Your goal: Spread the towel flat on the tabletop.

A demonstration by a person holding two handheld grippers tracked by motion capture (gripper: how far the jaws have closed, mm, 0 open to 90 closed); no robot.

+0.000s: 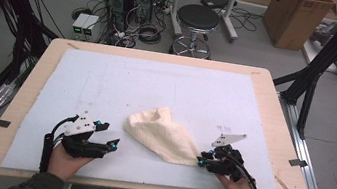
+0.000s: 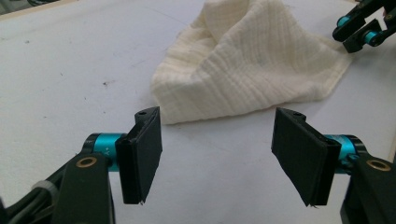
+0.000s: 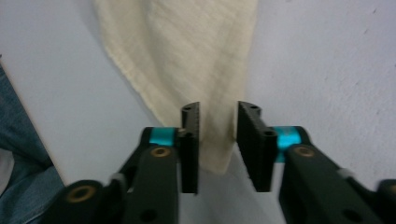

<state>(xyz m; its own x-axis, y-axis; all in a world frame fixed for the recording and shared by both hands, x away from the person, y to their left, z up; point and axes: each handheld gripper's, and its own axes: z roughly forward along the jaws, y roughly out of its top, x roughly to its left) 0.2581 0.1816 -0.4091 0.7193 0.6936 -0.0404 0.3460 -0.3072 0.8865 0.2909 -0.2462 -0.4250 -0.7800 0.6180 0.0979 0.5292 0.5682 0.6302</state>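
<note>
Pale foam mat (image 1: 107, 85) covers wooden table (image 1: 38, 75).

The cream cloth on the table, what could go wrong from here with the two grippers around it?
1. The right gripper has the corner of the cream cloth between its jaws, but a gap shows beside the fabric, so the corner may slip out if the hand pulls away.
2. The left gripper stands wide open, short of the cloth's near edge; a one-sided pull would likely drag the bunched cloth across the white mat instead of spreading it.
</note>
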